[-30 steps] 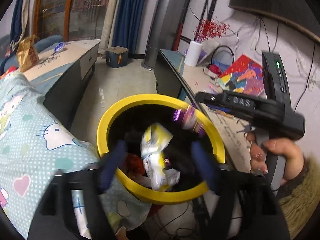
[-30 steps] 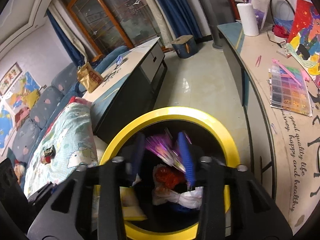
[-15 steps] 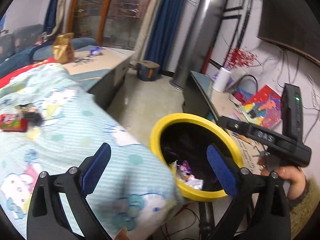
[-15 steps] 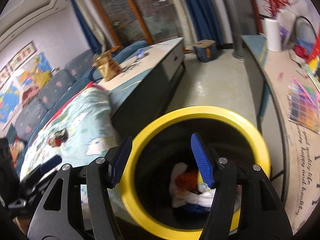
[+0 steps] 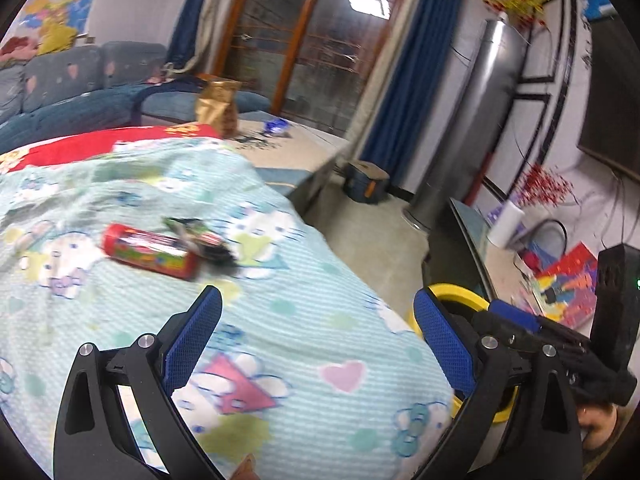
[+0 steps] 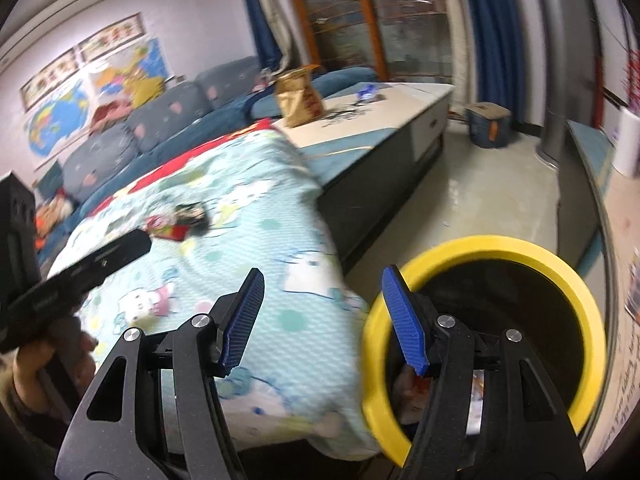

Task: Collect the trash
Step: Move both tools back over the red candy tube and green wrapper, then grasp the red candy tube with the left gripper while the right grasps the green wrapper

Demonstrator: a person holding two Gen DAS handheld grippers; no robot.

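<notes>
Left wrist view: the left gripper (image 5: 316,328) is hanging over a light blue cartoon-print blanket (image 5: 288,344), its blue-padded jaws standing wide apart with nothing between them. Farther up the blanket a red cylindrical package (image 5: 150,251) is lying on its side, and a dark crumpled wrapper (image 5: 204,240) is lying just beside it, at its far end; whether the two are touching cannot be told through the blur. The yellow-rimmed bin (image 5: 456,294) is showing at the right, partly hidden behind the right finger, beside the blanket's edge.

Right wrist view: the right gripper (image 6: 324,316) is also empty, its jaws standing parted, though less widely than the left pair. Its left finger is lying over the blanket (image 6: 256,236) and its right finger over the near rim of the yellow-rimmed bin (image 6: 520,250), where pale and red scraps are lying at the bottom. The red cylindrical package (image 6: 166,230) and the dark crumpled wrapper (image 6: 194,213) are appearing small and blurred on the blanket. The body of the left gripper is showing at the left edge, held in a hand (image 6: 40,360).

A brown paper bag (image 6: 300,96) is standing on the low cabinet (image 6: 384,120) beyond the blanket.
</notes>
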